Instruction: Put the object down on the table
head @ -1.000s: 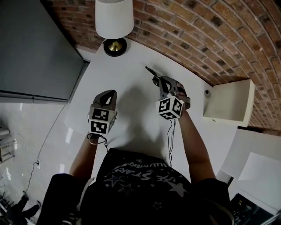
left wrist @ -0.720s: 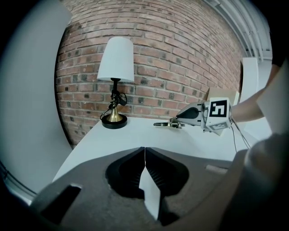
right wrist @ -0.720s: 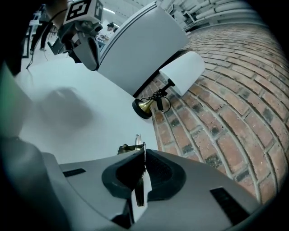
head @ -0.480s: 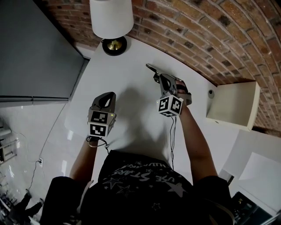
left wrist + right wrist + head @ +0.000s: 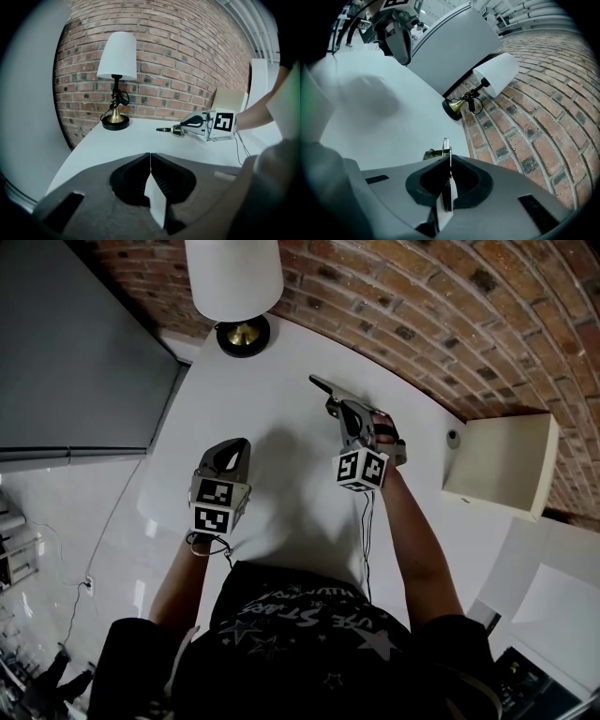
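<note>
My right gripper (image 5: 339, 410) is shut on a small slim metal object (image 5: 323, 388) with a dark tip and a brass part. The object pokes forward past the jaws (image 5: 446, 143). It hangs low over the white table (image 5: 281, 381), toward the far right side. In the left gripper view the object (image 5: 165, 130) points left from the right gripper (image 5: 183, 128), and I cannot tell whether it touches the tabletop. My left gripper (image 5: 232, 448) hovers over the table's near left part. Its jaws are shut with nothing between them (image 5: 150, 157).
A lamp with a white shade (image 5: 234, 276) and a brass base (image 5: 243, 336) stands at the table's far left corner. A brick wall (image 5: 450, 306) runs behind the table. A cream box (image 5: 502, 465) sits right of it, a grey panel (image 5: 75, 352) on the left.
Both grippers keep nearly the same places and stay shut. The right one still holds the object. The view itself has shifted a little.
</note>
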`<state>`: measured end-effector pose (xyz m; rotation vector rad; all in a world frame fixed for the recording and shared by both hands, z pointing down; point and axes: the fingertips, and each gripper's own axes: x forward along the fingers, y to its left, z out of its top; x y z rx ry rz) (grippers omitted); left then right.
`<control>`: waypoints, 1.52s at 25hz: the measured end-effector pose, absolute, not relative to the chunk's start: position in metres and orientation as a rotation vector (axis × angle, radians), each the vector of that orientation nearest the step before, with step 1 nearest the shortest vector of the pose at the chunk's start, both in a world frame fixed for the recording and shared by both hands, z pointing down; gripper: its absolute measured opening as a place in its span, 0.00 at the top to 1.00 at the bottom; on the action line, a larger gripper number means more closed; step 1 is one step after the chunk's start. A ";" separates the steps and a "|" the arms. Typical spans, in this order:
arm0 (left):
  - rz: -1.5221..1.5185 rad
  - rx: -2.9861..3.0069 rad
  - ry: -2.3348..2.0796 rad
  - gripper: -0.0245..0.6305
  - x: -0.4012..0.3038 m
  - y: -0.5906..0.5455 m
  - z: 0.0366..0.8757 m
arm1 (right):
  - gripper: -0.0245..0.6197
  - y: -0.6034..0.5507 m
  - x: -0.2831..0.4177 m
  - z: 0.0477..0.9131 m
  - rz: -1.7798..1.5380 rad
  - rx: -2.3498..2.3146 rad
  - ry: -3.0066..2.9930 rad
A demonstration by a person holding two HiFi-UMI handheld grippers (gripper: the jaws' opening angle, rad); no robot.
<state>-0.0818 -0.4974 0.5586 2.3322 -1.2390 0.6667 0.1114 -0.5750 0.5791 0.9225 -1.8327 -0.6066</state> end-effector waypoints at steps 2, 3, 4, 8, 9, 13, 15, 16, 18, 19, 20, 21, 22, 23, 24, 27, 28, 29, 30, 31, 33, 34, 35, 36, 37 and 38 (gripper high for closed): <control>0.672 2.333 -1.233 0.93 -0.081 -0.497 0.561 | 0.94 -0.573 0.111 0.581 -0.617 0.921 -1.827; 0.676 2.334 -1.230 0.93 -0.080 -0.496 0.562 | 0.94 -0.572 0.111 0.582 -0.625 0.921 -1.821; 0.682 2.334 -1.227 0.93 -0.079 -0.496 0.563 | 0.94 -0.572 0.111 0.583 -0.633 0.920 -1.813; 0.684 2.341 -1.219 0.93 -0.075 -0.495 0.565 | 0.93 -0.569 0.109 0.588 -0.644 0.907 -1.793; 0.684 2.343 -1.219 0.93 -0.075 -0.495 0.564 | 0.93 -0.567 0.108 0.591 -0.640 0.899 -1.791; 0.679 2.345 -1.222 0.93 -0.076 -0.495 0.562 | 0.92 -0.565 0.107 0.595 -0.643 0.898 -1.775; 0.676 2.342 -1.226 0.93 -0.079 -0.493 0.562 | 0.92 -0.565 0.108 0.594 -0.646 0.907 -1.768; 0.675 2.340 -1.227 0.93 -0.080 -0.492 0.562 | 0.92 -0.564 0.109 0.594 -0.643 0.909 -1.769; 0.674 2.340 -1.232 0.93 -0.083 -0.491 0.561 | 0.89 -0.562 0.109 0.594 -0.622 0.913 -1.783; 0.672 2.340 -1.236 0.93 -0.084 -0.491 0.561 | 0.84 -0.561 0.109 0.593 -0.603 0.915 -1.794; 0.668 2.341 -1.242 0.93 -0.085 -0.491 0.560 | 0.78 -0.559 0.110 0.592 -0.583 0.919 -1.805; 0.663 2.343 -1.249 0.93 -0.085 -0.492 0.558 | 0.75 -0.557 0.110 0.590 -0.565 0.926 -1.816; 0.657 2.348 -1.255 0.93 -0.086 -0.492 0.555 | 0.74 -0.554 0.110 0.588 -0.552 0.936 -1.825; 0.652 2.354 -1.260 0.93 -0.086 -0.491 0.552 | 0.74 -0.550 0.110 0.584 -0.545 0.947 -1.832; 0.648 2.362 -1.264 0.93 -0.086 -0.489 0.549 | 0.74 -0.546 0.110 0.581 -0.543 0.957 -1.836; 0.641 2.389 -1.278 0.93 -0.084 -0.481 0.537 | 0.73 -0.531 0.110 0.569 -0.543 0.986 -1.846; 0.635 2.395 -1.285 0.93 -0.084 -0.478 0.532 | 0.73 -0.526 0.111 0.563 -0.541 1.001 -1.851; 0.626 2.400 -1.292 0.93 -0.083 -0.473 0.527 | 0.73 -0.521 0.112 0.557 -0.538 1.018 -1.857; 0.617 2.404 -1.296 0.93 -0.082 -0.468 0.522 | 0.74 -0.516 0.112 0.550 -0.533 1.036 -1.864; 0.609 2.409 -1.299 0.93 -0.082 -0.461 0.516 | 0.74 -0.511 0.113 0.543 -0.525 1.057 -1.872; 0.603 2.423 -1.303 0.93 -0.081 -0.448 0.507 | 0.74 -0.500 0.114 0.530 -0.505 1.103 -1.887; 0.604 2.429 -1.307 0.93 -0.082 -0.442 0.503 | 0.75 -0.495 0.115 0.524 -0.494 1.125 -1.894; 0.604 2.434 -1.313 0.93 -0.082 -0.437 0.500 | 0.75 -0.490 0.116 0.519 -0.483 1.145 -1.899; 0.603 2.438 -1.321 0.93 -0.083 -0.431 0.496 | 0.76 -0.483 0.116 0.515 -0.473 1.161 -1.903; 0.601 2.440 -1.329 0.93 -0.083 -0.425 0.492 | 0.76 -0.477 0.116 0.510 -0.467 1.173 -1.906; 0.597 2.442 -1.338 0.93 -0.084 -0.420 0.489 | 0.76 -0.470 0.116 0.505 -0.465 1.183 -1.911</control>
